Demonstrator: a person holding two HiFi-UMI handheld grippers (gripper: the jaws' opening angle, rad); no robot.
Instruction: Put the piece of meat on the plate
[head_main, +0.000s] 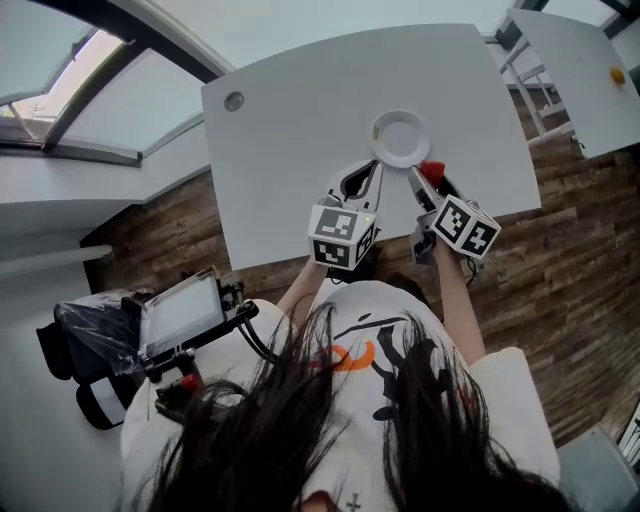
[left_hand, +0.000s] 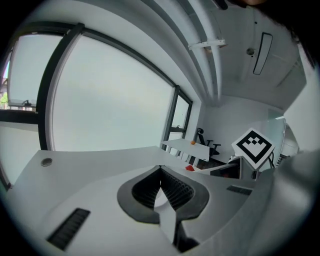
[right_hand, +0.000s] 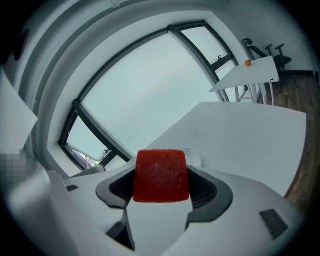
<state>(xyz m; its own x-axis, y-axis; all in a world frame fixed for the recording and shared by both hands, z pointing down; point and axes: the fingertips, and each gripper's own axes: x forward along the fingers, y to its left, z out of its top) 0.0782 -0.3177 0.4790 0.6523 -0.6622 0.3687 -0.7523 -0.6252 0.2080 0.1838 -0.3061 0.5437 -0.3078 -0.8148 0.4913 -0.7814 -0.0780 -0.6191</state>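
Note:
The piece of meat (right_hand: 161, 175) is a red block, and my right gripper (right_hand: 161, 186) is shut on it, pads pressing both sides. In the head view the meat (head_main: 432, 171) hangs just off the lower right rim of the round white plate (head_main: 399, 138), in the right gripper (head_main: 424, 178). A little of the plate's rim (right_hand: 195, 159) shows behind the block. My left gripper (head_main: 373, 168) is at the plate's lower left edge. Its jaws (left_hand: 160, 174) are shut with nothing between them. The meat (left_hand: 189, 168) also shows small from the left gripper view.
The white table (head_main: 300, 110) has a round grommet (head_main: 234, 101) at its far left. A second white table (head_main: 580, 70) to the right carries an orange ball (head_main: 617, 75). Wooden floor (head_main: 560, 260) surrounds them. A device with a screen (head_main: 180, 315) sits at my lower left.

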